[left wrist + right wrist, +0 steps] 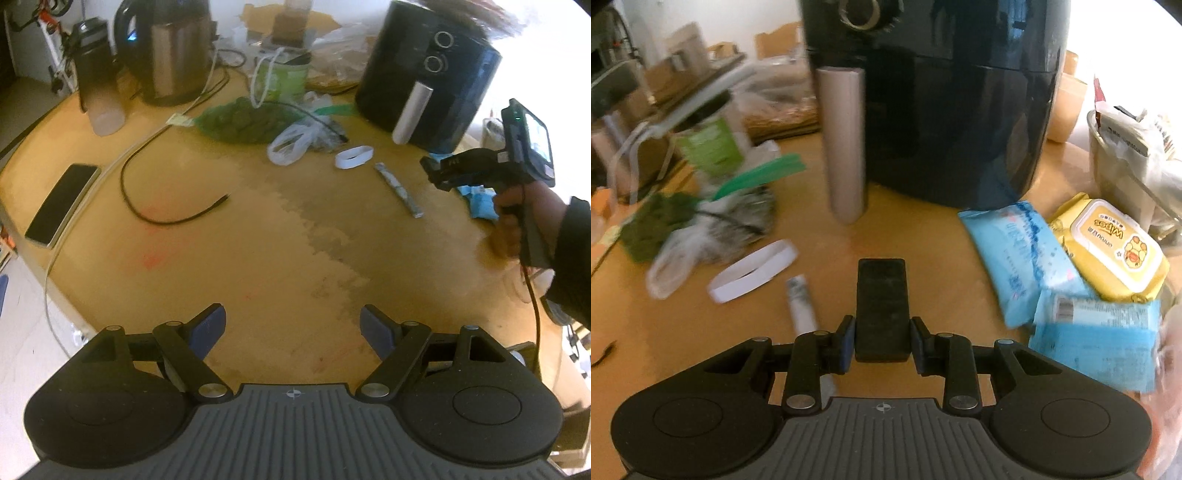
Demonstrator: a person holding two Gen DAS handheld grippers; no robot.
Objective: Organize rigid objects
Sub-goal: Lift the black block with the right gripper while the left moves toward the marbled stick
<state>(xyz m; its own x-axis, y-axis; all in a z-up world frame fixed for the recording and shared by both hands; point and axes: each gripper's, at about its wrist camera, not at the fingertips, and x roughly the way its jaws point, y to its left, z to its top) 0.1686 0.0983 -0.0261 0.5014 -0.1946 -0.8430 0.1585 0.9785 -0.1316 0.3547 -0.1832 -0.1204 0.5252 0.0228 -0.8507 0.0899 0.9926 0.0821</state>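
My right gripper [882,343] is shut on a flat black block [882,306] and holds it above the wooden table [916,229], just in front of the black air fryer [934,96]. It also shows in the left wrist view [439,171], at the right by the air fryer [428,70]. My left gripper [293,325] is open and empty over the bare middle of the table [258,236]. A smartphone [62,203] lies at the table's left edge. A small grey tube [399,189] and a white band [354,157] lie in front of the air fryer.
A kettle [173,51] and a dark bottle [96,77] stand at the back left. A black cable [162,206], a green net bag [243,120] and a plastic bag [291,142] lie mid-table. Blue and yellow wipe packs [1108,251] lie right of the air fryer.
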